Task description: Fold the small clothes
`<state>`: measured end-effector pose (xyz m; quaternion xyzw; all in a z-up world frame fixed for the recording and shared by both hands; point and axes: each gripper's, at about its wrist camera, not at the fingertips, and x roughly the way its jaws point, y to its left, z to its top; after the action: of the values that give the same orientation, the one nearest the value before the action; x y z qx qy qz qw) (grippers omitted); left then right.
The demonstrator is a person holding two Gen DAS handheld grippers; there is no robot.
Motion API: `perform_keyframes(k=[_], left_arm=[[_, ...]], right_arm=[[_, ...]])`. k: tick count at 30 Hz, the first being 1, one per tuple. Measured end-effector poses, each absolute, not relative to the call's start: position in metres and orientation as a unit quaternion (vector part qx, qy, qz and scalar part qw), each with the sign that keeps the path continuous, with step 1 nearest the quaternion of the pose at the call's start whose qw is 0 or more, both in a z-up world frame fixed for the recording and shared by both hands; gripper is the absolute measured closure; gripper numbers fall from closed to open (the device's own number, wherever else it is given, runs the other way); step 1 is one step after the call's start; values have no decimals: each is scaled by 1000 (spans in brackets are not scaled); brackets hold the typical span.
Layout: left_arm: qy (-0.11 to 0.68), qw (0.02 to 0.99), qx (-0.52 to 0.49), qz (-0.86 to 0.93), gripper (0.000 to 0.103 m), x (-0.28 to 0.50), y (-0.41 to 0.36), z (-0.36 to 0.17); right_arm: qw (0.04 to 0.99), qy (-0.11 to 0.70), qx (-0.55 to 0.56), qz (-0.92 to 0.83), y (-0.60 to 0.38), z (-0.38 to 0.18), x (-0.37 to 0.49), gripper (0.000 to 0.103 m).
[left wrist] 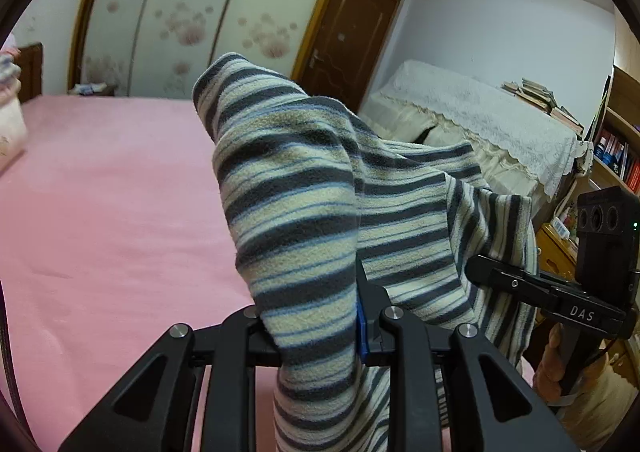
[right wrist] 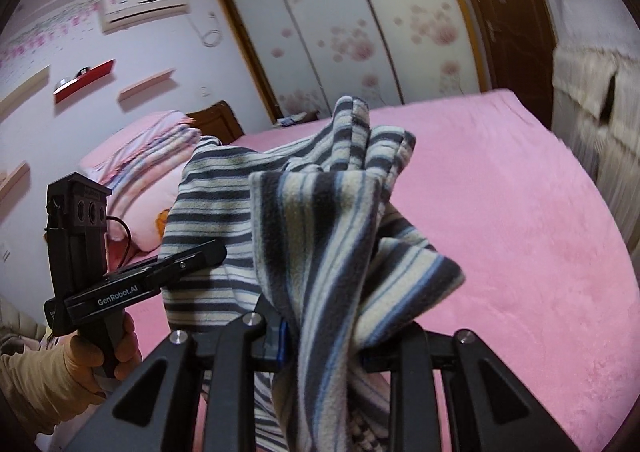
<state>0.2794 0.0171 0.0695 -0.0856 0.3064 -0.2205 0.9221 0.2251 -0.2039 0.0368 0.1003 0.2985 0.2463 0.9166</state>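
Observation:
A fleece garment (left wrist: 296,192) striped in grey, cream and blue hangs in the air above the pink bed (left wrist: 100,212). My left gripper (left wrist: 316,332) is shut on one bunched edge of it, and cloth drapes over the fingers and hides them. To the right, my right gripper (left wrist: 478,268) pinches another part of the same garment. In the right wrist view the garment (right wrist: 320,212) spills over my right gripper (right wrist: 324,344), which is shut on it. There the left gripper (right wrist: 218,252) grips the cloth at the left, with a gloved hand (right wrist: 80,356) on its handle.
The pink bed (right wrist: 500,212) spreads out below both grippers. Folded pink bedding (right wrist: 152,156) lies by the headboard. A flowered sliding wardrobe (left wrist: 180,12) and a brown door (left wrist: 348,36) stand behind. Lace-covered furniture (left wrist: 480,112) and a bookshelf (left wrist: 616,156) are at the right.

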Motion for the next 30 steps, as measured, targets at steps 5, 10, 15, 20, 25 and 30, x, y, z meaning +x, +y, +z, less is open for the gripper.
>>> perform_keyframes(k=[5,10,15,20,25,30], left_arm=[[289,936,-74,-186,81,247,77,97],[292,947,-46,-125,80,243,158,110],[312,948,-7,-59,80,273,247,110],[348,937,13,-12,80,341,324,82],[396,918,27,9,80,430,367,15],[441,897,0,12,78,499,367,-81]], right_arm=[[912,293,93,271,-149,58,212,79],[896,300,109,308,-70,57,231,79],[874,313,147,342,19,36,275,78],[851,336,190,358,104,-8,343,78],[830,375,225,346,152,-76,414,78],[823,420,238,301,168,-147,472,78]])
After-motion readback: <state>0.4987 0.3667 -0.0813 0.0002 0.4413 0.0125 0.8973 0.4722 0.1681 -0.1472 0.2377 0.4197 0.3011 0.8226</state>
